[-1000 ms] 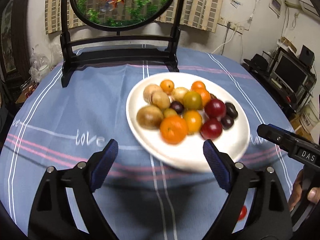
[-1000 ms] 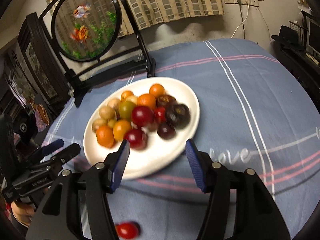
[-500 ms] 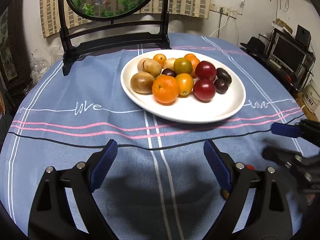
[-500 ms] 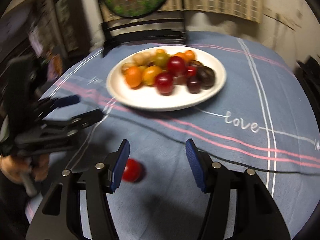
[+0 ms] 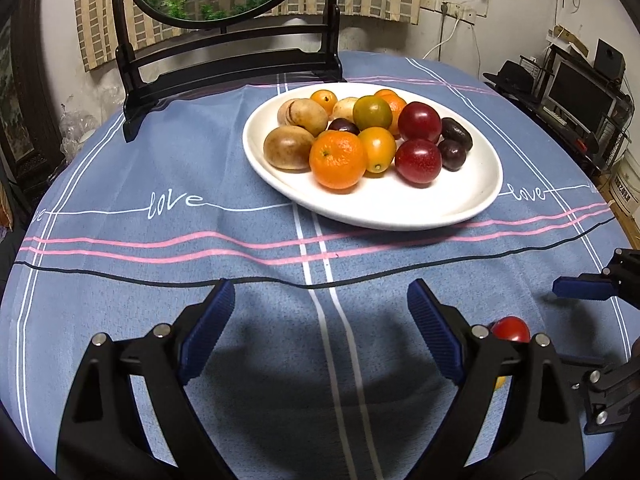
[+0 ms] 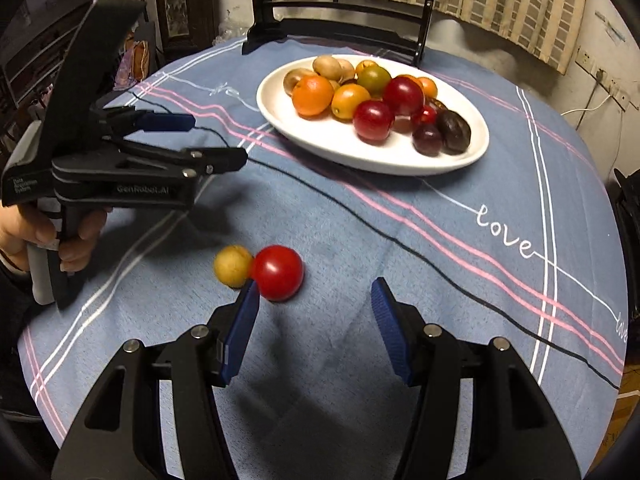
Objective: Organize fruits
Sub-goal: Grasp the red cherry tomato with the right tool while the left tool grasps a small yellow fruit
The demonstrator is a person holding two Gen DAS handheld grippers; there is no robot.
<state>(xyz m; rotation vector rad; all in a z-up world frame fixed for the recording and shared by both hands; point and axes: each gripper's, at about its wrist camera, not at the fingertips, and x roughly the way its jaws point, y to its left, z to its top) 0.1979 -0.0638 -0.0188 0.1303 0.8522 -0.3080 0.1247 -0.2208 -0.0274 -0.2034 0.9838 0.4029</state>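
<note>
A white plate (image 5: 472,200) (image 6: 472,148) holds several fruits: oranges, red plums, dark plums, brown fruits. A red tomato (image 6: 277,272) and a small yellow fruit (image 6: 232,266) lie on the blue tablecloth, off the plate. My right gripper (image 6: 316,324) is open and empty, low over the cloth, its left finger just in front of the tomato. My left gripper (image 5: 320,332) is open and empty, hovering over the cloth short of the plate. The tomato (image 5: 510,329) peeks out behind its right finger. The left gripper also shows in the right wrist view (image 6: 196,140).
A black stand with a round fish picture (image 5: 224,52) stands behind the plate. The round table drops off at the right, with shelves and a monitor (image 5: 580,96) beyond. A hand (image 6: 60,240) holds the left gripper.
Both grippers have pulled back from the plate toward the table's near side. The right gripper swung toward the tomato, and the yellow fruit has come into view beside it.
</note>
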